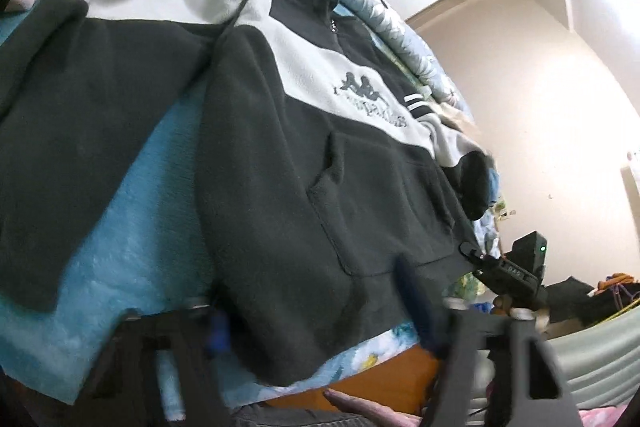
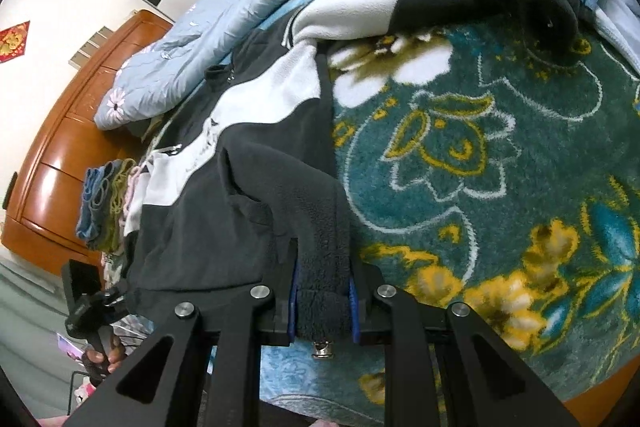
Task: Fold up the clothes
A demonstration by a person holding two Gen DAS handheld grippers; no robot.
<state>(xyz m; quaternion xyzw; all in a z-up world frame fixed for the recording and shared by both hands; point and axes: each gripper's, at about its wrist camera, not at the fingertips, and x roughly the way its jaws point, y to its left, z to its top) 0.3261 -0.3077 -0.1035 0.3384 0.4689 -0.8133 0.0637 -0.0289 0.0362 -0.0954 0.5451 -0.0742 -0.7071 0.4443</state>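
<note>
Hoodie (image 1: pixel 304 163), black and white fleece, is lying front-up across the floral blanket (image 2: pixel 500 131) on the bed, hem toward me. My right gripper (image 2: pixel 322 303) is clamping a bunched fold of the hem, blue pads pressing both sides, so that corner is staying pinned for the fold. My left gripper (image 1: pixel 320 319) is straddling the hem at the other side (blurred view), jaws partly apart with fleece between them; I cannot tell whether they are pinching yet. I'm taking both bottom corners, I think, to lift the hem evenly. One sleeve (image 1: pixel 60 123) is lying spread out sideways, not yet folded in.
</note>
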